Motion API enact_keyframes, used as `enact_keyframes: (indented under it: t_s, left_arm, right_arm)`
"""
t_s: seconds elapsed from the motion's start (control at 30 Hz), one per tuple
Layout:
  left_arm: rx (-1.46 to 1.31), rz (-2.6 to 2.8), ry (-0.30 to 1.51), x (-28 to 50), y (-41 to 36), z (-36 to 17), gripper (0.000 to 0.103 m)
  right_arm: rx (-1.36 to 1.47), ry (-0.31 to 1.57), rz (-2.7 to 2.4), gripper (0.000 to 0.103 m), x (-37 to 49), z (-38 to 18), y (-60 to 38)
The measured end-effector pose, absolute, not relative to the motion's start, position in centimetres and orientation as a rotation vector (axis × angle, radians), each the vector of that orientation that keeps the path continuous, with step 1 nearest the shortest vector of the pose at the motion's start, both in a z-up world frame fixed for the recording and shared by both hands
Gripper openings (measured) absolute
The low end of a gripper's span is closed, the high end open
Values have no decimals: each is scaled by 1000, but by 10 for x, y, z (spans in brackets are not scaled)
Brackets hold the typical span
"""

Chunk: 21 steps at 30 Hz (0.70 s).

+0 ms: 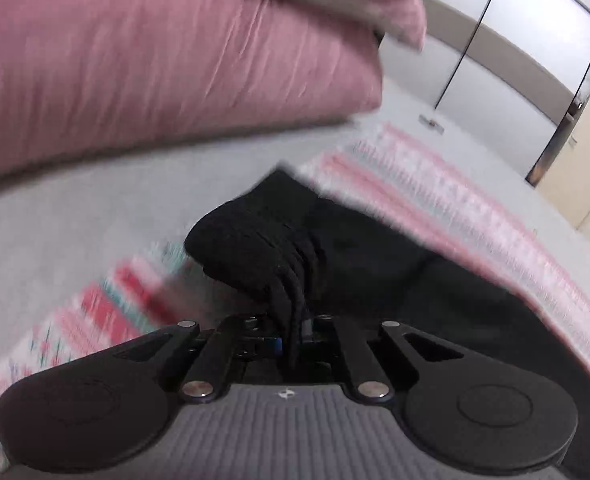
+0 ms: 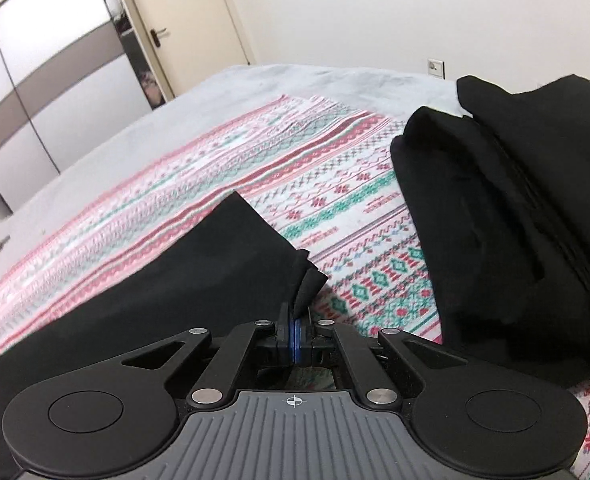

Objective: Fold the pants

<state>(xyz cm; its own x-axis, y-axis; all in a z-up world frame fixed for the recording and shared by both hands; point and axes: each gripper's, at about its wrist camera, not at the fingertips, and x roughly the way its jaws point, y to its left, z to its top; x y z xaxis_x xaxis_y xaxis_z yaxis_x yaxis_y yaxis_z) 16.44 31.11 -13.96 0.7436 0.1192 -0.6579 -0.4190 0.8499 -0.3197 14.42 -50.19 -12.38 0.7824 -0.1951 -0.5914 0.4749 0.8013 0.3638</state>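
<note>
**Both tongs grip black pants over a patterned bedspread, fold in hand**

The left tongs (image 1: 291, 328) are pinching a bunched, gathered edge of the black pants (image 1: 375, 256), the cloth rising in ridges straight out of the jaws; this view is smeared with motion blur. The right tongs (image 2: 295, 334) are pressed together on a thin corner of the same dark fabric (image 2: 175, 280), which spreads away to the left across the red, green and white bedspread (image 2: 295, 168). The pants lie on the bed, partly lifted at both held points. Just to the right, in the right wrist view, sits a stack of folded black garments (image 2: 535, 200), apart from the piece being worked. A pink pillow (image 1: 155, 60) lies at the head of the bed, with wardrobe doors (image 2: 35, 80) beyond.

The step appears to be carrying a held edge across to make a fold. Doing it well likely means moving both grips together at one height so the edge stays straight, keeping the cloth lightly taut between them, and laying it down flush with the edge beneath before letting go. The bunched left grip risks leaving wrinkles; the neighbouring stack should be kept clear.
</note>
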Motion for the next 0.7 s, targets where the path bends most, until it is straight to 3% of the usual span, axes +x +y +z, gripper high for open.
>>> enact_keyframes:
  t_s: [0.2,0.27,0.33,0.43,0.57,0.7]
  left_arm:
    - [-581,227,698,152,326,-147,46]
    - [-602,225,712,149,332,-140,68]
    - [-592,267,716,136,338,-127,82]
    - [-562,369,700,118,347,-101,84]
    - [-484,274,611,115,324,-57,83]
    - [-402,178,649,161,292,-63,76]
  right_arm:
    - [628,634,-411,0,126,-145,-516]
    - [575,637,-411,0,125,-138,-511]
    - [492,677,-381,4,129,-131,-505]
    - [471,717,-379,13,127,-124,-507]
    - [381,610,-488,33,108,-89,-504]
    - [303,507,-402,33,119,-45,-470]
